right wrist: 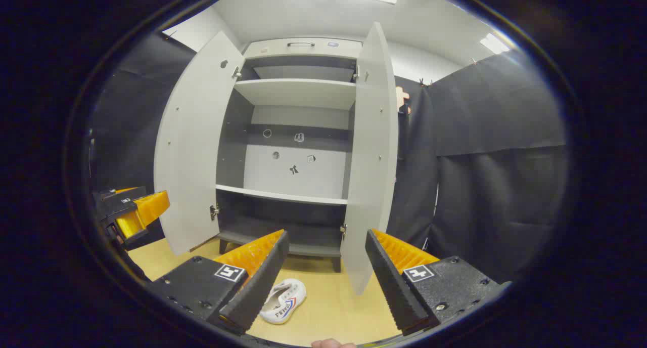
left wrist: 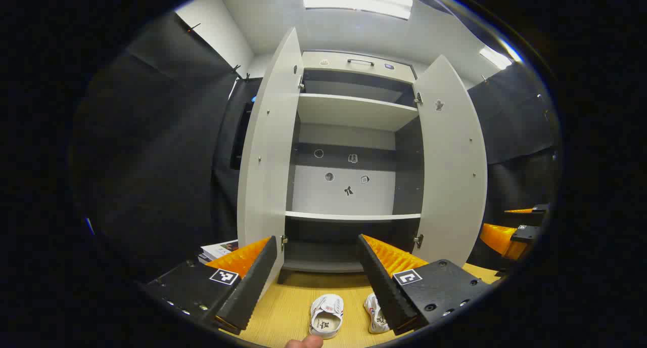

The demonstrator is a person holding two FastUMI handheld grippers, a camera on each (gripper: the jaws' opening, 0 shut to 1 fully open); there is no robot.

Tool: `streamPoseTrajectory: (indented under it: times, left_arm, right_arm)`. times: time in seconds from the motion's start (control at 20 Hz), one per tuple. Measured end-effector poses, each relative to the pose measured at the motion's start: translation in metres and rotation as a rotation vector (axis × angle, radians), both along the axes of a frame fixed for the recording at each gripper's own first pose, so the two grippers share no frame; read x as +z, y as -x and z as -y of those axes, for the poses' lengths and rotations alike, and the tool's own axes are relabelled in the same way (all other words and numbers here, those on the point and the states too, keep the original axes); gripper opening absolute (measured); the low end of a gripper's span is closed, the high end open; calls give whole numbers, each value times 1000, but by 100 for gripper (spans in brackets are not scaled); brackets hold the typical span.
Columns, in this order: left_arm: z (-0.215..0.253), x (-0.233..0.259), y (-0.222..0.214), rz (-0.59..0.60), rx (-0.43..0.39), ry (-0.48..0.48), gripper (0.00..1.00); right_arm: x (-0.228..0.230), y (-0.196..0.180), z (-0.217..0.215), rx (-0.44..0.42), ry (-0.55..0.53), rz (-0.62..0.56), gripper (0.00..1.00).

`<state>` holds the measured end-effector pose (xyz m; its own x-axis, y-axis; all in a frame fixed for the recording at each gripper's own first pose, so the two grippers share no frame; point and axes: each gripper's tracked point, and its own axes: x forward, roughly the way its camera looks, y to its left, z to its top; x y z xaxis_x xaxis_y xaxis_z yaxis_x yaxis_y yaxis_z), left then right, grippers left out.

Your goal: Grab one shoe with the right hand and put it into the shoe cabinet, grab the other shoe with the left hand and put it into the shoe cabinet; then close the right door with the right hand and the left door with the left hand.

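The left claw point(left wrist: 317, 274) is held level above the wooden floor point(left wrist: 288, 307), its two fingers wide apart with nothing between them; the fingers are wedge-shaped, with ribbed inner faces. The right claw point(right wrist: 326, 279) has the same pose, fingers apart and empty, pointing at the cabinet. At the bottom edge of each view a fingertip point(left wrist: 303, 342) of the person shows.

On the floor, just below the left claw, lie two white shoes of canvas look: the left shoe point(left wrist: 326, 315) with its opening up, and the right shoe point(left wrist: 375, 313), partly hidden behind the claw's finger. In the right gripper view one white shoe point(right wrist: 283, 300) lies near the claw, partly behind its finger.

Farther off stands the shoe cabinet point(left wrist: 354, 113), smooth and pale grey, with flat shelves and a dark inside. Its left door point(left wrist: 270, 150) and right door point(left wrist: 450, 161) both stand open. Small stickers are on its back wall point(left wrist: 343, 186)
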<state>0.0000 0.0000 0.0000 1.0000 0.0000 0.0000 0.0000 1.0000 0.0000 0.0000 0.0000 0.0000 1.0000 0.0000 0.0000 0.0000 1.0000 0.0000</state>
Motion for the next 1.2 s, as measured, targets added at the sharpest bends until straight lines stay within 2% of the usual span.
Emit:
streamPoseTrajectory:
  times: [1.2]
  left_arm:
    - [-1,3,5,13,-1,-20,95]
  right_arm:
    - [5,9,-2,-2,7,18,99]
